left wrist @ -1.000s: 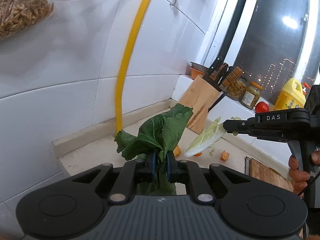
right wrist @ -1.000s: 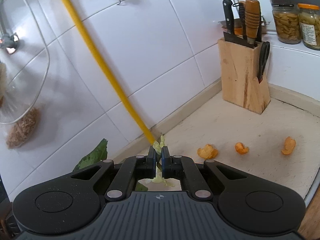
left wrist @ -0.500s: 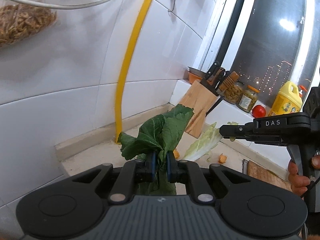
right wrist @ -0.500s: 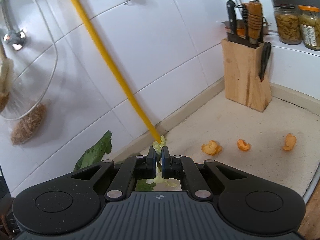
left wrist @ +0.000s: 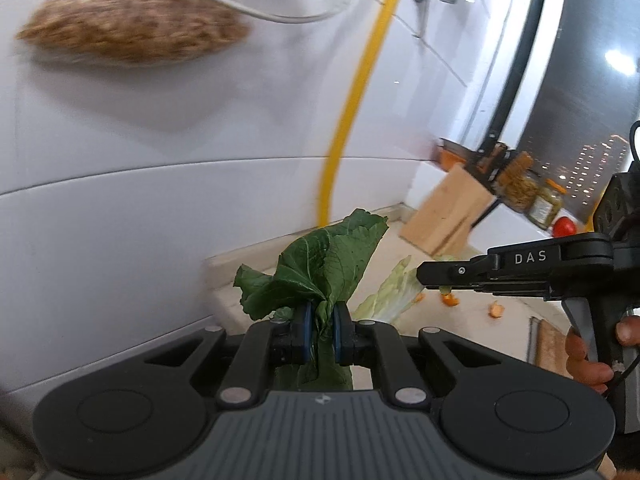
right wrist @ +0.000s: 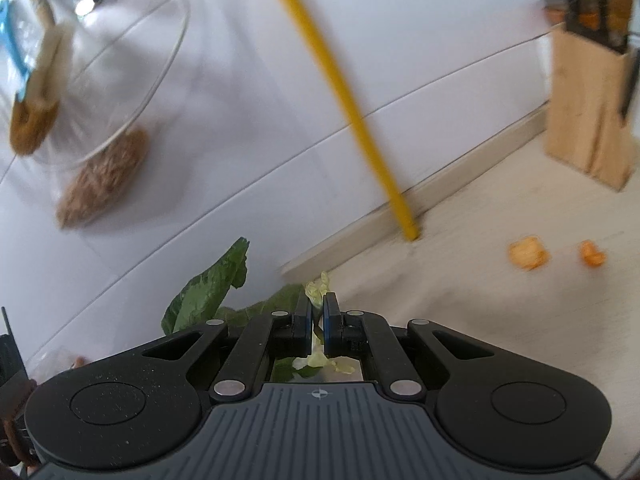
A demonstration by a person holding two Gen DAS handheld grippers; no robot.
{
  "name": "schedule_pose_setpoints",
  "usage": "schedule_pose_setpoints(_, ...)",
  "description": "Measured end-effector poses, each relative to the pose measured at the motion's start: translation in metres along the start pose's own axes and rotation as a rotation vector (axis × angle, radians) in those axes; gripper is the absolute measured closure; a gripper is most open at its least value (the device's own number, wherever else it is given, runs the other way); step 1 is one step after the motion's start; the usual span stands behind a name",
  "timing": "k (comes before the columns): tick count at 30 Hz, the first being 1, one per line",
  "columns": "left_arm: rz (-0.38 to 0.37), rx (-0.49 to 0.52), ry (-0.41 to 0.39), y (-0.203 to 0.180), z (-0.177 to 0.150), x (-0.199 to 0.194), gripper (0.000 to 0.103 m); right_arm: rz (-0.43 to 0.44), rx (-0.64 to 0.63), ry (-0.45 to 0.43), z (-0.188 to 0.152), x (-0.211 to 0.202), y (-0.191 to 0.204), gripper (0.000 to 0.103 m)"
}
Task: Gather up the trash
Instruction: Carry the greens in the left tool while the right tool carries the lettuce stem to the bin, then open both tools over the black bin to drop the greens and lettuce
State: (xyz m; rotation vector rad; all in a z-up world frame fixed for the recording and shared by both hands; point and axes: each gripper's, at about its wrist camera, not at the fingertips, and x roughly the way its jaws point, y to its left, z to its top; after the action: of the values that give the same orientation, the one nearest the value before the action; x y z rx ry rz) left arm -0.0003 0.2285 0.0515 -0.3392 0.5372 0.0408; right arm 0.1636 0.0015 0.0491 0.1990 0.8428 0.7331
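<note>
My left gripper (left wrist: 320,316) is shut on a dark green leaf (left wrist: 320,264) and holds it up above the counter. My right gripper (right wrist: 317,312) is shut on a pale green cabbage leaf (right wrist: 318,286); in the left wrist view the right gripper (left wrist: 424,278) shows at the right with the pale leaf (left wrist: 390,294) hanging from its tip. The dark green leaf also shows in the right wrist view (right wrist: 208,292) at lower left. Orange peel pieces (right wrist: 528,254) lie on the counter; the pieces (left wrist: 450,300) also show in the left wrist view.
A wooden knife block (right wrist: 592,116) stands at the back right of the counter (right wrist: 500,280). A yellow pipe (right wrist: 340,96) runs down the white tiled wall. A hanging bag of brown food (left wrist: 132,30) is up left. Jars (left wrist: 544,204) and a tomato (left wrist: 564,226) sit on the sill.
Both grippers have moved left and away from the knife block while still holding their leaves. The views are now blurred by motion, and the hanging bag has come further into view.
</note>
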Motion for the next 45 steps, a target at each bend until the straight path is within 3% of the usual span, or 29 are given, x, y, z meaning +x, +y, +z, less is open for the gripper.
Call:
schedule_pose_setpoints(12, 0.077, -0.106, 0.044, 0.047, -0.022, -0.019, 0.096, 0.076, -0.045, 0.149, -0.033, 0.061, 0.049, 0.095)
schedule_pose_setpoints(28, 0.03, -0.358, 0.149, 0.103, -0.034, 0.007, 0.097, 0.04, -0.033, 0.277, -0.068, 0.122, 0.063, 0.095)
schedule_pose_setpoints(36, 0.056, -0.359, 0.201, 0.114, -0.042, 0.021, 0.097, 0.005, -0.02, 0.34, -0.084, 0.155, 0.057, 0.094)
schedule_pose_setpoints(45, 0.095, -0.343, 0.257, 0.119, -0.052, 0.042, 0.096, -0.036, -0.018, 0.386, -0.093, 0.184, 0.055, 0.084)
